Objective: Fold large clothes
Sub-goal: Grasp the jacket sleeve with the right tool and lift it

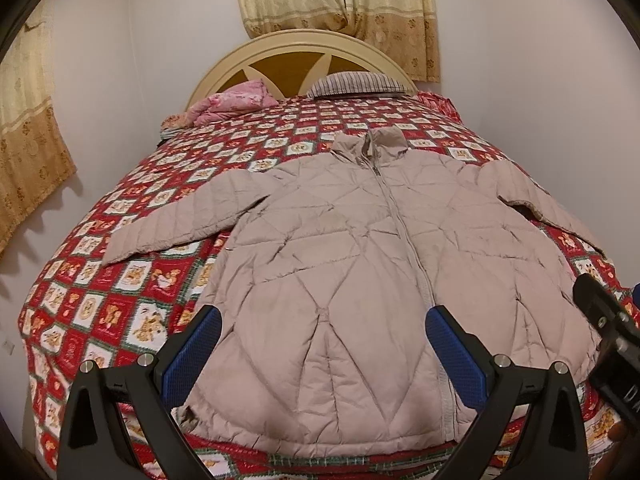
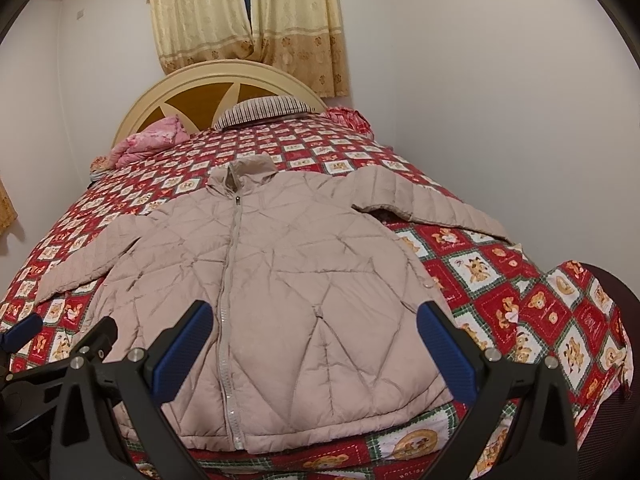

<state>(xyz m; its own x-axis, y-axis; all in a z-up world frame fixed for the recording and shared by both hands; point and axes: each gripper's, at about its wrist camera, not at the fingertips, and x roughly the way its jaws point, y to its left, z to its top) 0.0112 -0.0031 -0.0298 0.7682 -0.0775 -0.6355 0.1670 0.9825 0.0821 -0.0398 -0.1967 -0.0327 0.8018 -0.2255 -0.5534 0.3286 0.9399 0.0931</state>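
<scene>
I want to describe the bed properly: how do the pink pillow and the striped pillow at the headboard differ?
The pink pillow is flowered and looks crumpled and bunched; the striped pillow has thin dark and pale stripes and lies flatter and smoother. The pink one sits toward the bed's left side in both views, the striped one nearer the middle. Both rest against the headboard on the red quilt.

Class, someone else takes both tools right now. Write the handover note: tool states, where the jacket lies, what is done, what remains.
Left tool: open, holding nothing, above the jacket's hem.
Right tool: open, holding nothing, beside the left one.
Jacket: flat on the bedspread, front up, zipped, collar toward the headboard, both sleeves spread outward.
Done: jacket laid out; no fold shows.
Left: fold sleeves in, then fold the body.
</scene>
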